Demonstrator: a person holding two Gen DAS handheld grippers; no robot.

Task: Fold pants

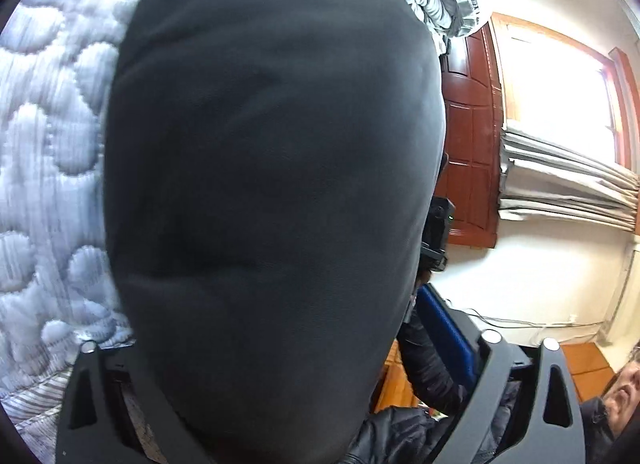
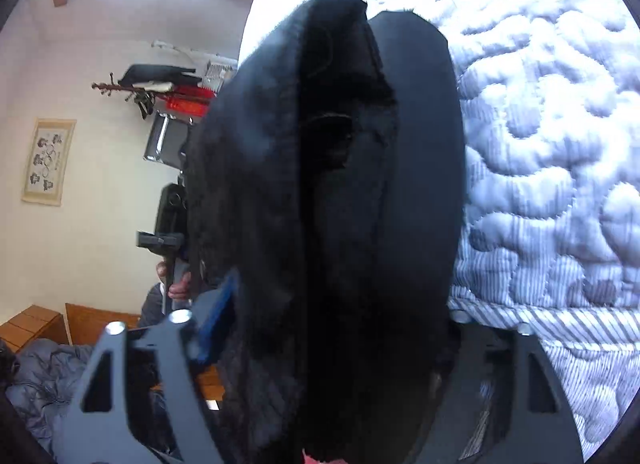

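Left wrist view first: the black pants fill pretty much the whole middle, a big smooth dark sheet of fabric hanging right in front of the lens. The left gripper has its two fingers spread wide on either side of the cloth, and the fabric runs down between them, but I can't tell whether the pads actually press on it. To the left is the quilted bedspread, and off to the right a reddish wooden door, a bright window and a folded curtain. The other gripper's body pokes out at the pants' right edge.

Right wrist view: same pants, here bunched up with a fuzzy inner lining showing along a deep fold. The right gripper sits partway open with the cloth between its fingers; a firm grip isn't clear. The bedspread is on the right, and a hand shows at left, below a poster on the wall.
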